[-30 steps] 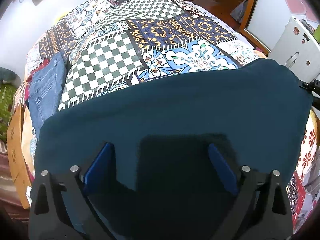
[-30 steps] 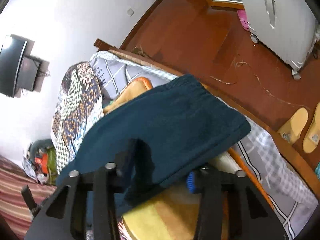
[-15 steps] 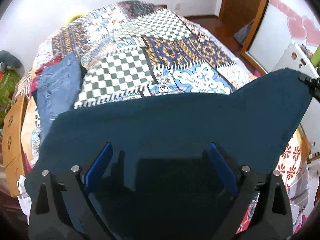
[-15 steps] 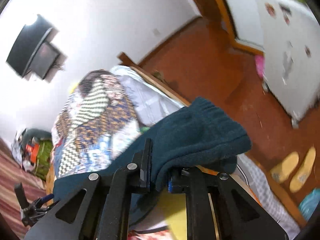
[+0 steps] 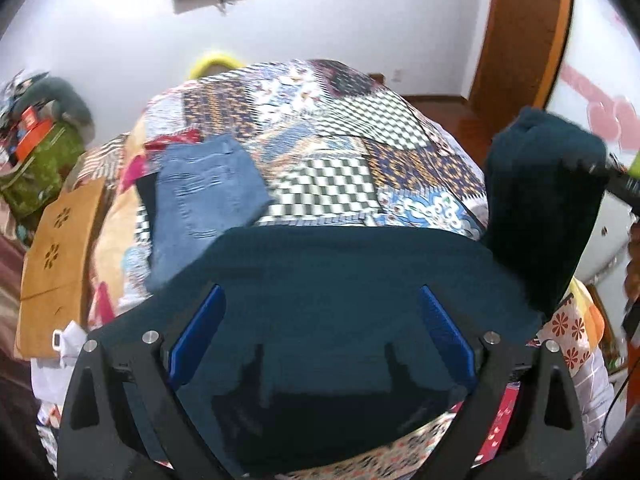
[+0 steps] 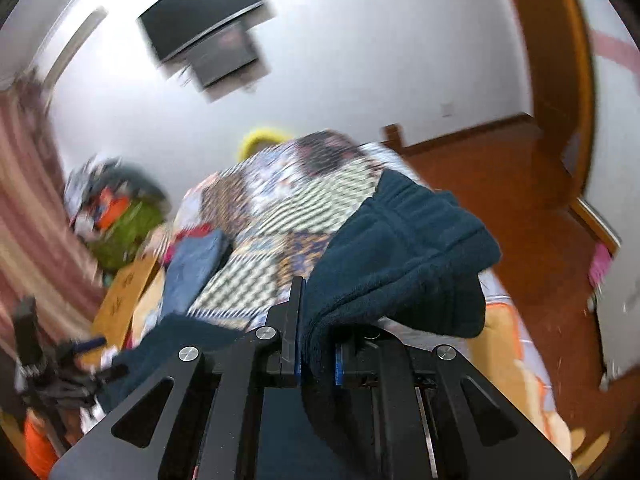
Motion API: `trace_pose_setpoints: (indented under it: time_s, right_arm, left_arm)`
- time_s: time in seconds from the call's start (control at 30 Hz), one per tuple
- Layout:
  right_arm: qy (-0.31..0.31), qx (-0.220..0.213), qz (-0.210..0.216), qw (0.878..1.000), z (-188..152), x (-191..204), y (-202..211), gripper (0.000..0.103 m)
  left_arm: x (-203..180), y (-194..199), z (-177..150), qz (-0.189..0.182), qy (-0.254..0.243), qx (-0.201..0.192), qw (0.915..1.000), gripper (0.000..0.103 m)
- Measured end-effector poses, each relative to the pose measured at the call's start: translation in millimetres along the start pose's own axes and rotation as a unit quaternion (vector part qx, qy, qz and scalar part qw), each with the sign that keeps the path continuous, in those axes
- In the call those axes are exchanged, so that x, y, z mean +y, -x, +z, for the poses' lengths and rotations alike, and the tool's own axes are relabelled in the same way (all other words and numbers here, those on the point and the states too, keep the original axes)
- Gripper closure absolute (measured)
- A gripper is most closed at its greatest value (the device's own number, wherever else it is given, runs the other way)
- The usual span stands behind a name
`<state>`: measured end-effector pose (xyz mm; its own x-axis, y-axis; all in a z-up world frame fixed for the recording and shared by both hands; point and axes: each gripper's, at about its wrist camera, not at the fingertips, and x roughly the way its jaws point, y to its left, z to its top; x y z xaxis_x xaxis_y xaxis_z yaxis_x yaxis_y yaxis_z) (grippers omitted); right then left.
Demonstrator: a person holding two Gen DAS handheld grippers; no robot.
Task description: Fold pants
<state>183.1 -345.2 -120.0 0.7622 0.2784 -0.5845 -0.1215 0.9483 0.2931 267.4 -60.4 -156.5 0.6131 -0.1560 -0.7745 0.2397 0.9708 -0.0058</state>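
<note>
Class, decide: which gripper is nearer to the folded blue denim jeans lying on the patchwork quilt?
Left. The left gripper hovers open over the dark teal pants, just beside the folded blue denim jeans. The right gripper, shut on the pants' raised end, sits farther across the bed.

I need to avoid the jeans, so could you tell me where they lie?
In the left wrist view, the jeans lie at left on the quilt, beyond the pants.
</note>
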Motion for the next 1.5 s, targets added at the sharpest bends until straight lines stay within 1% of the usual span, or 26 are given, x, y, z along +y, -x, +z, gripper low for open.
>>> trace_pose_setpoints:
  time_s: [0.07,0.17,0.27,0.3,0.37,0.47,0.5,0.57,0.63,0.67,0.77,0.83,0.87,0.9,0.93,0.97,1.0,1.03,1.07,1.13,1.2,1.33,1.43,1.5]
  right_arm:
    - [0.032,0.026,0.008,0.999,-12,25,-23,0.094]
    - [0.062,0.073,0.022,0.995,-32,54,-53,0.094]
    - [0.106,0.124,0.025,0.986,-58,83,-82,0.094]
    - [0.128,0.143,0.025,0.981,-70,94,-92,0.094]
    - [0.163,0.165,0.017,0.972,-86,108,-102,0.093]
    - [0.214,0.193,0.003,0.958,-102,124,-105,0.086]
    - [0.230,0.198,0.003,0.953,-105,126,-103,0.082]
    - [0.246,0.192,0.010,0.950,-104,128,-94,0.078]
    - [0.239,0.196,0.029,0.951,-102,126,-87,0.070]
    - [0.230,0.197,0.039,0.952,-99,123,-83,0.068]
    - [0.207,0.188,0.062,0.958,-88,114,-67,0.066]
    - [0.191,0.172,0.070,0.964,-79,105,-55,0.065]
    - [0.188,0.165,0.070,0.966,-78,106,-51,0.064]
    - [0.183,0.155,0.066,0.969,-75,103,-46,0.061]
    - [0.180,0.145,0.059,0.971,-70,101,-42,0.058]
    - [0.179,0.133,0.050,0.974,-65,96,-37,0.057]
    - [0.179,0.125,0.043,0.975,-62,94,-33,0.054]
    - [0.179,0.115,0.035,0.976,-59,92,-29,0.047]
    - [0.178,0.104,0.025,0.978,-56,88,-28,0.043]
    - [0.174,0.090,0.012,0.980,-49,81,-27,0.030]
    - [0.167,0.092,0.005,0.982,-42,72,-34,0.029]
    - [0.138,0.115,0.004,0.984,-34,55,-60,0.029]
    - [0.116,0.140,0.008,0.983,-35,43,-81,0.029]
    - [0.100,0.161,0.007,0.982,-39,36,-96,0.029]
  left_arm:
    - [14,7,-6,0.004,0.013,-0.004,0.9999,0.005]
    - [34,14,-18,0.009,0.033,-0.002,0.9994,0.005]
    - [46,14,-28,0.014,0.045,0.004,0.9989,0.006]
    - [49,14,-31,0.015,0.049,0.006,0.9987,0.005]
    - [55,15,-37,0.018,0.054,0.010,0.9983,0.005]
    - [61,14,-43,0.019,0.061,0.015,0.9978,0.006]
    - [62,14,-44,0.019,0.062,0.015,0.9978,0.005]
    - [61,13,-43,0.020,0.061,0.016,0.9978,0.006]
    - [57,13,-39,0.021,0.058,0.015,0.9980,0.005]
    - [55,14,-37,0.020,0.057,0.013,0.9981,0.005]
    - [44,17,-27,0.014,0.051,0.004,0.9986,0.005]
    - [35,17,-18,0.008,0.047,-0.002,0.9989,0.005]
    - [29,16,-13,0.003,0.043,-0.003,0.9991,0.005]
    - [23,15,-8,-0.001,0.039,-0.005,0.9992,0.005]
    - [18,14,-3,-0.003,0.035,-0.007,0.9994,0.005]
    - [11,12,1,-0.002,0.030,-0.011,0.9995,0.005]
    - [4,9,6,0.000,0.022,-0.013,0.9997,0.005]
    - [-4,4,11,0.004,0.012,-0.014,0.9998,0.005]
    - [-11,0,16,0.003,0.003,-0.013,0.9999,0.005]
    - [-22,-13,25,-0.004,-0.007,-0.004,1.0000,0.005]
    - [-32,-29,33,-0.015,-0.013,0.010,0.9998,0.005]
    - [-46,-69,46,-0.024,-0.027,0.051,0.9980,0.005]
    - [-51,-99,46,-0.018,-0.033,0.087,0.9955,0.005]
    - [-52,-120,43,-0.006,-0.039,0.113,0.9928,0.006]
